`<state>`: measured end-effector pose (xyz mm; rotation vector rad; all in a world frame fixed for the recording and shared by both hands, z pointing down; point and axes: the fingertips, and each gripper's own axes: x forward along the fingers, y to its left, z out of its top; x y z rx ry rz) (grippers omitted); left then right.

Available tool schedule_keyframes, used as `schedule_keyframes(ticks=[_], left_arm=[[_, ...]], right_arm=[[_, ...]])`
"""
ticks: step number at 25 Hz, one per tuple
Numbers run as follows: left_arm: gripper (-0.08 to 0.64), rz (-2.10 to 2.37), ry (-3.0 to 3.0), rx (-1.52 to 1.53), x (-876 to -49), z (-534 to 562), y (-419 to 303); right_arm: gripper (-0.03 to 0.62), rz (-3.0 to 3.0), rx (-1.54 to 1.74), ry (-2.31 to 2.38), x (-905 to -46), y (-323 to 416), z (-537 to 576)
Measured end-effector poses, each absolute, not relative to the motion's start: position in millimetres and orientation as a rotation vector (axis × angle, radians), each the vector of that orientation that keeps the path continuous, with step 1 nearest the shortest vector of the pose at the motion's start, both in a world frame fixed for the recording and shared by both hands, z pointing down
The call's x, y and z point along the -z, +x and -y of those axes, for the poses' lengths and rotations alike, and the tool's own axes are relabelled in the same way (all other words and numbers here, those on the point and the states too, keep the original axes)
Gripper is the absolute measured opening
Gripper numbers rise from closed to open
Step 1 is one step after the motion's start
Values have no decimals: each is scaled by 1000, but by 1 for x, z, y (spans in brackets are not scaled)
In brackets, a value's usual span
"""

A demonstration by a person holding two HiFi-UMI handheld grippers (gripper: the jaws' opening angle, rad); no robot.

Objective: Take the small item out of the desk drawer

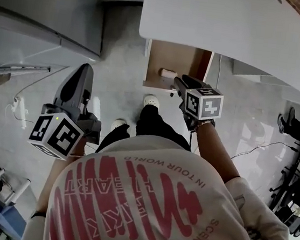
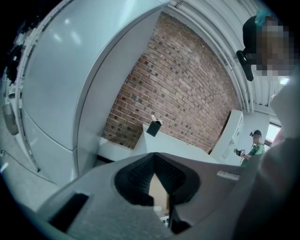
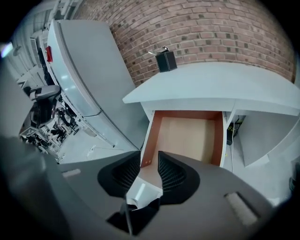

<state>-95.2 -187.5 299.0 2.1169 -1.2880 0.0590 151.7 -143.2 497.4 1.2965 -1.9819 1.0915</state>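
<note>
The desk drawer (image 1: 175, 57) stands pulled out under the white desk top (image 1: 231, 29), its wooden floor (image 3: 187, 133) bare. A small white cylinder (image 1: 168, 73) lies at the drawer's front edge. My right gripper (image 1: 177, 81) hangs just over that edge, pointing down into the drawer. In the right gripper view its jaws (image 3: 150, 157) stand open, and the cylinder (image 3: 137, 193) lies low between them with no pad touching it. My left gripper (image 1: 84, 69) is off to the left over the floor, away from the drawer. Its tips (image 2: 153, 158) meet with nothing held.
A black box (image 3: 165, 61) sits on the desk top by the brick wall. A tall grey cabinet (image 1: 45, 0) stands left of the desk, with cables (image 1: 28, 93) on the floor beside it. My feet (image 1: 150, 100) stand before the drawer. Equipment (image 1: 297, 162) crowds the right side.
</note>
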Motion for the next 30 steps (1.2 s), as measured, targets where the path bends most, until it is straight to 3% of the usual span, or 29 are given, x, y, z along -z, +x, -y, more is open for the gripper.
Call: schedule_keyframes(ticks=[30], left_arm=[[3,1422,1775,-254,-408,197,-82]], right_arm=[[153,1761,-973,671,-690,168,171]])
